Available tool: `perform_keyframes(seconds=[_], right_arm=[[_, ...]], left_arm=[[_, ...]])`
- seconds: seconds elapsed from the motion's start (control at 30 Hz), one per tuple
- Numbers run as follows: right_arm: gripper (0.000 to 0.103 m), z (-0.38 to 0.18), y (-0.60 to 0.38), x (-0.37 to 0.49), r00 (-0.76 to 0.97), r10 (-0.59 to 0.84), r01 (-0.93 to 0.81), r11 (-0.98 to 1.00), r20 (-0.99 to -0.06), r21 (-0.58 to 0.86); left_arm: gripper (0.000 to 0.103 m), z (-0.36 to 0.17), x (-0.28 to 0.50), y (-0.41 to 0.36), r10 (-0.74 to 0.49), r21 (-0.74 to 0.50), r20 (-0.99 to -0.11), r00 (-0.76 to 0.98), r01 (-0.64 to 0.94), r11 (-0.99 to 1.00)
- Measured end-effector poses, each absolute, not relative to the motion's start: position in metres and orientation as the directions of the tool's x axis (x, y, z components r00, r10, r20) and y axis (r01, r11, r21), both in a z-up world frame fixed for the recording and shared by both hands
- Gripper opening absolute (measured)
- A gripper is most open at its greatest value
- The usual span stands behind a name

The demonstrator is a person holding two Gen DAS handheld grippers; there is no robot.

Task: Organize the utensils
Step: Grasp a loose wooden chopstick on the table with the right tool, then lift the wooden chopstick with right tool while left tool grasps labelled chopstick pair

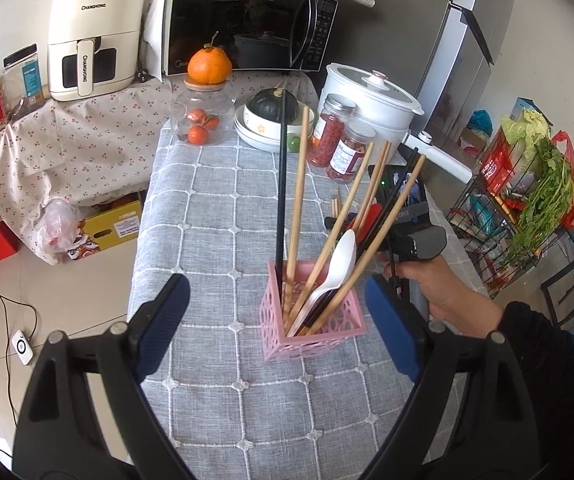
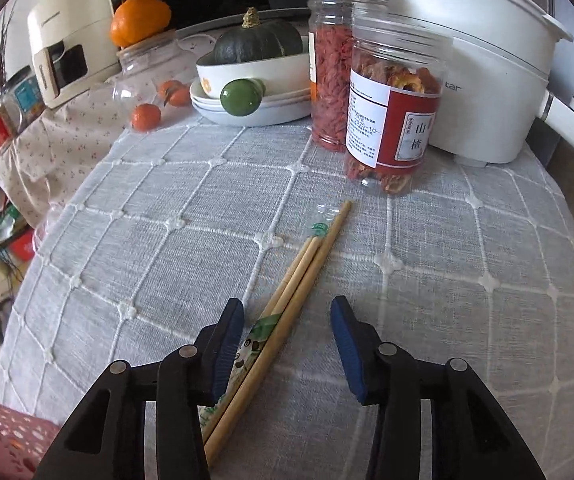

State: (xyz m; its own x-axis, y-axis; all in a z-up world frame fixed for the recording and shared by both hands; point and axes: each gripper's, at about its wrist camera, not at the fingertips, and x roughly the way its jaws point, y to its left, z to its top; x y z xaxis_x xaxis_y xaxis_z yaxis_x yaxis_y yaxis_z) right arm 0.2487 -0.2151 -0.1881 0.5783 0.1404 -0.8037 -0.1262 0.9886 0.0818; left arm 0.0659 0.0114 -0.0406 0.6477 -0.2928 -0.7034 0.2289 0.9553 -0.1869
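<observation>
- Left gripper (image 1: 277, 320) hangs wide apart, grasping nothing; the pink holder (image 1: 313, 326) of chopsticks and a white spoon (image 1: 337, 270) stands on the bench (image 1: 215, 216) just ahead, nearer its right finger.
- Right gripper (image 2: 287, 342) is released; loose wooden chopsticks (image 2: 307, 268) lie between its fingers, nearer the left one, untouched.

Your utensil basket (image 1: 313, 322) stands on the worktop (image 1: 215, 216), with chopsticks (image 1: 297, 216) and a spoon (image 1: 337, 270) leaning in it. To its right, loose chopsticks (image 2: 299, 292) lie flat between your right tool's (image 2: 287, 338) fingers. Behind them stand two jars (image 2: 391, 120), with the cooker (image 2: 487, 80) to their right and stacked bowls (image 2: 247, 92) to their left.
</observation>
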Motion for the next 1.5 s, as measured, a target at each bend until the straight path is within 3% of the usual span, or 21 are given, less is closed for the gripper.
perform_keyframes(seconds=[0.17,0.37,0.57,0.9,1.13,1.27,1.5], right_arm=[[0.03,-0.188,-0.25,0.216,0.542,0.179,-0.126,0.983,-0.821,0.131],[0.03,-0.188,-0.286,0.178,0.498,0.191,-0.119,0.981,-0.846,0.151],[0.031,-0.177,-0.321,0.154,0.489,0.278,-0.046,0.955,-0.827,0.294],[0.03,-0.183,-0.32,0.157,0.454,0.211,-0.01,0.973,-0.865,0.232],[0.03,-0.181,-0.333,0.187,0.378,0.161,0.13,0.966,-0.912,0.224],[0.013,-0.182,-0.338,0.203,0.335,0.111,0.175,0.968,-0.936,0.178],[0.007,-0.182,-0.365,0.18,0.317,0.172,0.194,0.951,-0.933,0.241]], left_arm=[[0.089,-0.036,0.057,0.003,-0.319,-0.19,-0.69,0.649,0.263,0.946],[0.089,-0.032,0.047,-0.014,-0.357,-0.189,-0.675,0.645,0.317,0.929],[0.089,-0.03,0.034,-0.042,-0.401,-0.173,-0.665,0.63,0.393,0.903],[0.089,-0.042,0.027,-0.076,-0.415,-0.144,-0.69,0.593,0.449,0.882],[0.089,-0.054,0.023,-0.102,-0.407,-0.11,-0.716,0.567,0.485,0.868],[0.089,-0.06,0.023,-0.114,-0.399,-0.097,-0.727,0.559,0.492,0.865],[0.088,-0.071,0.025,-0.148,-0.385,-0.065,-0.76,0.524,0.528,0.847]])
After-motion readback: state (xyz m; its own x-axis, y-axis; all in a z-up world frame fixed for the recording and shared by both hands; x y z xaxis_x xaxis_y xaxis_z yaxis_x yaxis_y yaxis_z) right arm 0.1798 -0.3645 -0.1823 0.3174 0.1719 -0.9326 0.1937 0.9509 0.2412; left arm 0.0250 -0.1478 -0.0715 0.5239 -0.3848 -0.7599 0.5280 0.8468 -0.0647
